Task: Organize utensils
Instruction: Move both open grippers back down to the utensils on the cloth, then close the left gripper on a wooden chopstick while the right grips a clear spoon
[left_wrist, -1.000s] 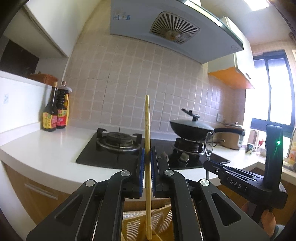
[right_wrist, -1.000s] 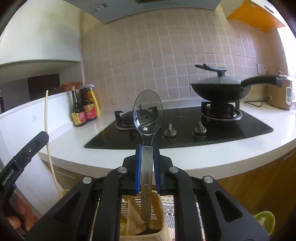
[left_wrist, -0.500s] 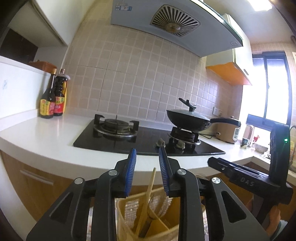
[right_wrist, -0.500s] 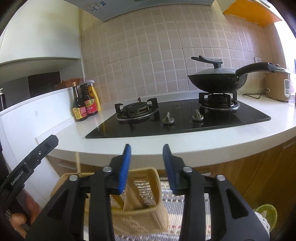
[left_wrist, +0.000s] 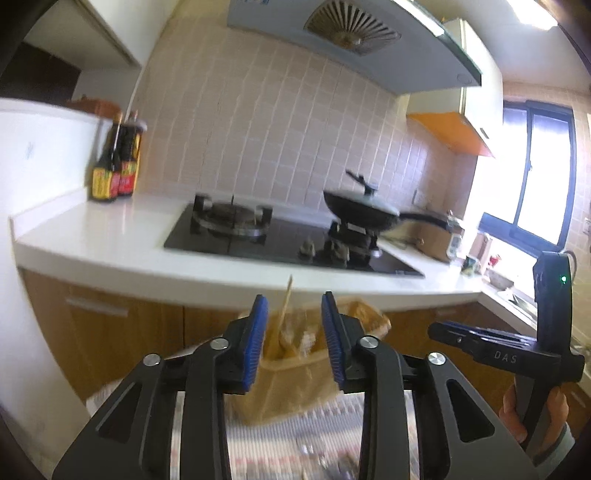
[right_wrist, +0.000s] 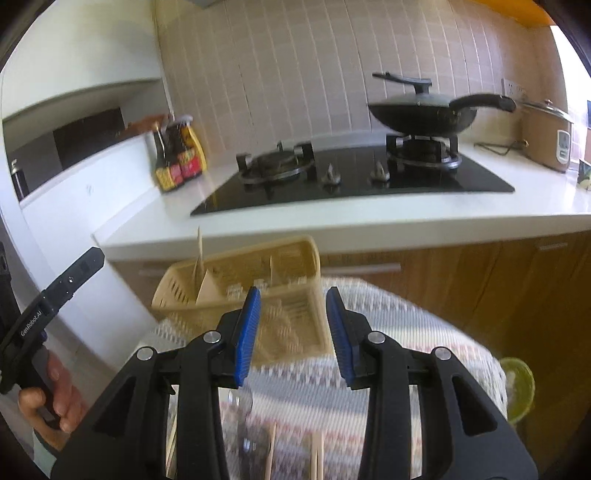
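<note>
Left wrist view, from left to right: two sauce bottles (left_wrist: 114, 168) stand at the upper left on the white counter, the black stove (left_wrist: 280, 236) sits mid-frame, and a lidded wok (left_wrist: 364, 212) rests on its right burner. Low in the centre, the left tool (left_wrist: 291, 332) is opening, its blue pads apart with nothing pressed between them. Beyond them a chopstick (left_wrist: 286, 299) stands tilted in the yellow utensil basket (left_wrist: 314, 369). Right wrist view: a hand (right_wrist: 55, 387) at lower left grips the other device. At centre the right tool (right_wrist: 291, 325) stands partly open and empty above the cloth-covered tabletop (right_wrist: 406, 332), just before the basket.
</note>
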